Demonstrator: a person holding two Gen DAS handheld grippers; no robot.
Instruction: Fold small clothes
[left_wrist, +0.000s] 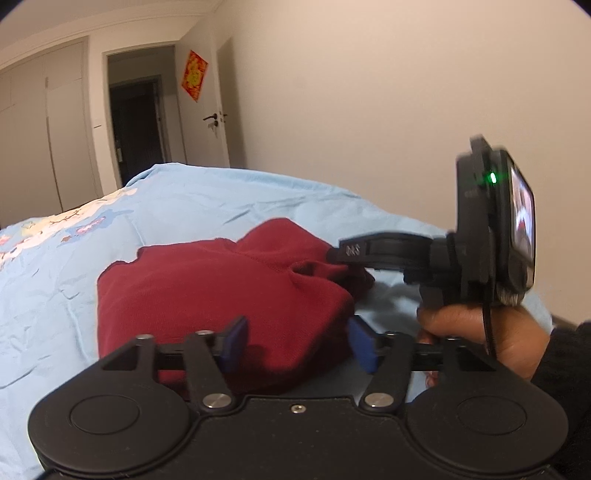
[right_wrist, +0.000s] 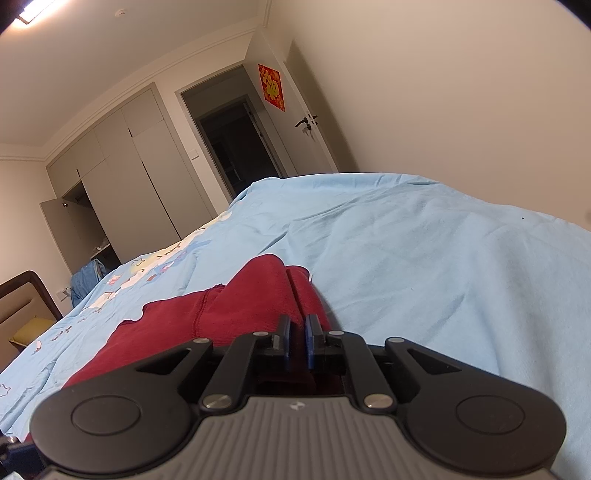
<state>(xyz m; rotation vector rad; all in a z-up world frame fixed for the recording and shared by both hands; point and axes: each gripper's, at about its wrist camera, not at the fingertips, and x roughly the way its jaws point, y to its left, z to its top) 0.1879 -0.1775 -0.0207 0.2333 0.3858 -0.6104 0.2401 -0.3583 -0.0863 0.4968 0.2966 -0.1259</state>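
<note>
A dark red piece of clothing (left_wrist: 221, 288) lies on the bed (left_wrist: 74, 258), on its light blue sheet. It is partly folded and lumpy, and it looks like a small sweater, but I cannot tell for sure.

The right tongs (right_wrist: 297, 338) are pinched almost closed on the red cloth. A thick fold of it runs out from between the blue pads (right_wrist: 286, 336). In the left wrist view the same tongs (left_wrist: 338, 254) reach in from the side and hold a bunched end of the clothing, with the person's hand (left_wrist: 480, 339) below them.

The left tongs (left_wrist: 295, 343) are wide open and hold nothing. They hang just above the near edge of the clothing, with red cloth showing in the gap between them.

I think a fold is being made right now. One end is lifted and the other side is not grabbed yet. Next, the left tongs likely need to come down and pinch the near edge of the clothing. Then both can carry that side over the flat part and lay it down smooth.

The clothing's long side seems to run from the right tongs toward the far end of the bed, where the door (right_wrist: 295, 129) is. The flat part spreads out beside that fold.
</note>
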